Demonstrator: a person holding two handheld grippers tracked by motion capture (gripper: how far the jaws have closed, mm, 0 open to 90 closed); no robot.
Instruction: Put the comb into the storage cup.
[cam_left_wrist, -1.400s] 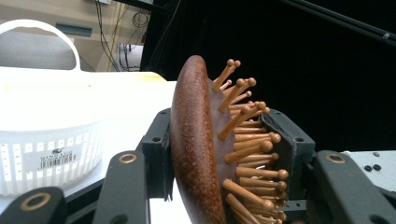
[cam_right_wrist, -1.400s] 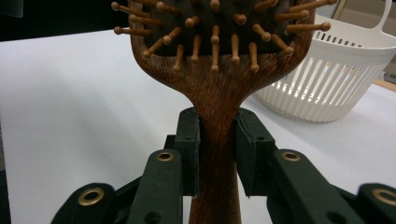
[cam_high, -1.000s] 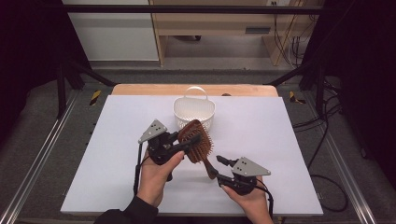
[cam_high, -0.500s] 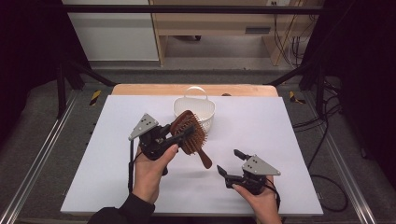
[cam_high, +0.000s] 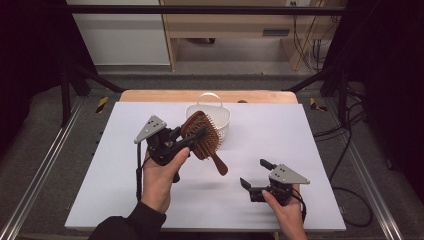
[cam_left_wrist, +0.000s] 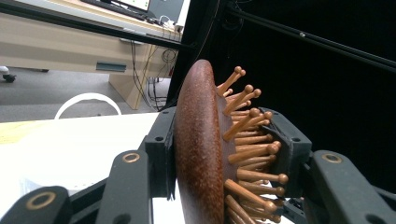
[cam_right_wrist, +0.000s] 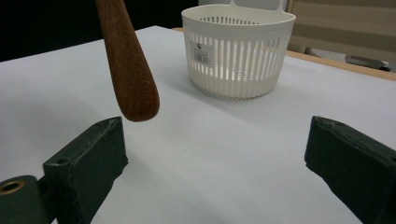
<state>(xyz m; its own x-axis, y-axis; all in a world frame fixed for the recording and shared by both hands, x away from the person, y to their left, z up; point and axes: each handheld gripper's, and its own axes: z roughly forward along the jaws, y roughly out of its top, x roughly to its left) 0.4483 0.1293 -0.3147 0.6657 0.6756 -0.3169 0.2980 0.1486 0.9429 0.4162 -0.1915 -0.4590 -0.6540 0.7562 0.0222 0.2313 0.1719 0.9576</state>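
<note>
A brown wooden hairbrush (cam_high: 202, 136) hangs in the air above the white table, just in front of the white slotted basket (cam_high: 216, 113). My left gripper (cam_high: 196, 134) is shut on the brush head (cam_left_wrist: 205, 154), one jaw on the smooth back and one among the wooden bristles. The handle (cam_right_wrist: 127, 60) points down and to the right, toward my right gripper (cam_high: 253, 174). That gripper rests low near the table's front right with its jaws wide apart and nothing between them. The basket (cam_right_wrist: 238, 46) stands upright behind the handle.
The white sheet (cam_high: 310, 145) covers most of the wooden table, whose bare edge (cam_high: 150, 95) shows at the back. Black frame posts stand at both sides, and cables trail on the floor at right.
My left gripper has lifted the brush up and left, toward the basket. The right gripper let go of the handle, opened, and drew back to the right.
</note>
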